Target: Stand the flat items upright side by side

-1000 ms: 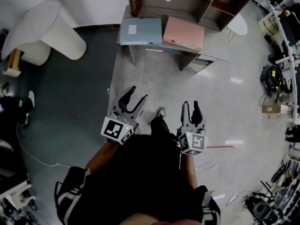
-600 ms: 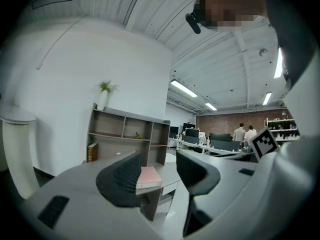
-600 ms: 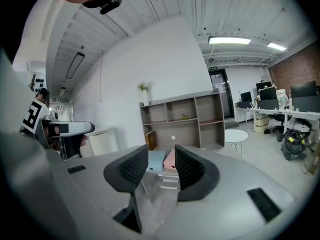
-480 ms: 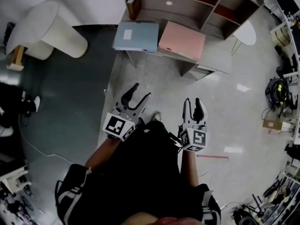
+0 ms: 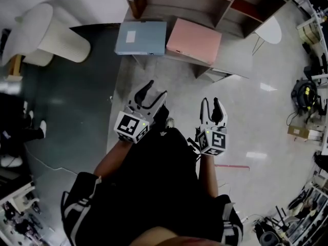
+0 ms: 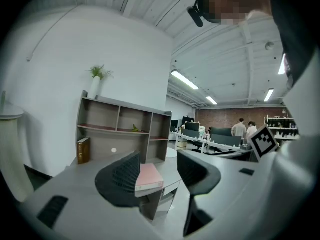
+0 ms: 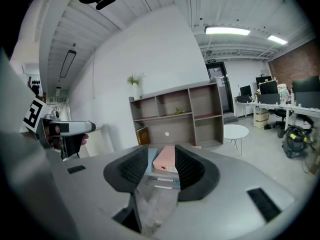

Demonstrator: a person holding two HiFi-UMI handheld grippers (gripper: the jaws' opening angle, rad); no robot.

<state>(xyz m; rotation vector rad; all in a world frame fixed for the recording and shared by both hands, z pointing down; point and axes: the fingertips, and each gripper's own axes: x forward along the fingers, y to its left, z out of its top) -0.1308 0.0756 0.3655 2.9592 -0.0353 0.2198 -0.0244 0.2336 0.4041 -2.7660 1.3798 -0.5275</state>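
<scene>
A: Where are the flat items re the grippers?

B: Both are on the grey desk top point(image 5: 233, 60) at the far side, in front of the open wooden shelf unit point(image 5: 205, 1). The pale blue flat rectangular case point(image 5: 141, 37) is on the left, and the pink flat rectangular case point(image 5: 193, 41) is just right of it. Both lie flat, not upright, well apart from both grippers.

A: Left gripper?

B: The left gripper point(image 5: 155, 90) is on the near side, pointing toward the desk. Its jaws are apart, fairly wide, w/ nothing in them. In the left gripper view the pink case shows thru the gap, far beyond the tips.

A: And the other?

B: The right gripper point(image 5: 210, 102) is beside it on the right. Its jaws are apart but narrower, also empty. The right gripper view lines up w/ both cases: blue by the left pad, pink mid-gap, both far off.

A: Anything else up there?

B: A brown book point(image 5: 136, 1) stands upright at the shelf unit's left end, behind the blue case. A white round side table point(image 5: 269, 29) stands right of the desk.
</scene>
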